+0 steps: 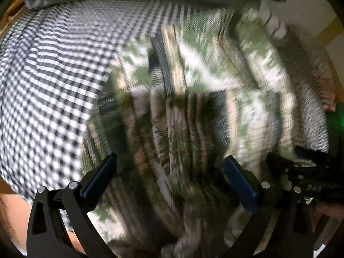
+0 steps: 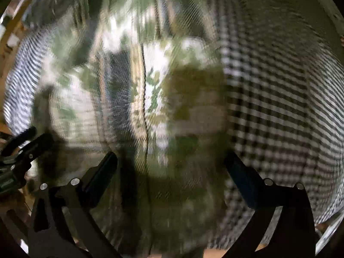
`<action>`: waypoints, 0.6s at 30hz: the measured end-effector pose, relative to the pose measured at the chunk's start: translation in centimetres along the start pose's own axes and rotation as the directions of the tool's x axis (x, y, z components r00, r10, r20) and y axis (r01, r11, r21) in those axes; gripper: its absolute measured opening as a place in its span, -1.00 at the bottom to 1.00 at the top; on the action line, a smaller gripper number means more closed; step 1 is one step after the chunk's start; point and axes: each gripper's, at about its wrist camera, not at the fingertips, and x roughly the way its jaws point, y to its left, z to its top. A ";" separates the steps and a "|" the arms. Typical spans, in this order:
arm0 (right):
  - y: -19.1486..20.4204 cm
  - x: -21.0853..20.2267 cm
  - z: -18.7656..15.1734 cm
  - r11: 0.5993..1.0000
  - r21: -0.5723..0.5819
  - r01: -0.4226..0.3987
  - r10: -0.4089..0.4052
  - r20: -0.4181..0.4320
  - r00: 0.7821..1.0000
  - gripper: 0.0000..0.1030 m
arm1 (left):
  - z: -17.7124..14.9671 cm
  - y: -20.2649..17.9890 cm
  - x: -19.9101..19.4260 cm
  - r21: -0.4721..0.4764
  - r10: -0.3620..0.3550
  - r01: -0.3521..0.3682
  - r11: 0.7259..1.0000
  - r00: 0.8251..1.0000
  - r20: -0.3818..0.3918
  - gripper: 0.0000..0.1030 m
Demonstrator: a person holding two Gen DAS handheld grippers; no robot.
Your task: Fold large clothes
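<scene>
Blurred view: a green-and-white patterned garment (image 1: 193, 99) lies rumpled on a black-and-white checked bedsheet (image 1: 49, 81), with the left hand-held gripper (image 1: 169, 167) and right hand-held gripper (image 2: 171, 163) both spread empty above it, apparently about to pinch an edge for folding.

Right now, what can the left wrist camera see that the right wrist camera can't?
Only the left wrist view shows a pink-and-white fabric edge and a green glow at the far right. Only the right wrist view shows a pale curved rim at the upper right. Both show the green patterned garment lying on the black-and-white checked cloth, blurred, with each view's own hand-held gripper open above it and the other one at the edge.
</scene>
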 end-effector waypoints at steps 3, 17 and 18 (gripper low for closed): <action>0.8 -2.3 -1.9 0.998 -0.057 -0.012 0.013 0.009 1.000 0.95 | -1.8 0.3 -0.9 0.035 0.028 -0.026 0.999 0.997 -0.068 0.91; 0.7 -1.9 -2.7 0.991 -0.103 -0.091 0.105 0.145 0.984 0.95 | -4.5 4.4 -0.8 -0.170 -0.216 0.207 0.963 0.976 -0.040 0.91; -0.8 -2.8 -2.4 0.990 -0.085 -0.114 0.127 0.177 0.976 0.95 | -4.7 5.7 -1.2 -0.217 -0.257 0.247 0.944 0.966 -0.021 0.91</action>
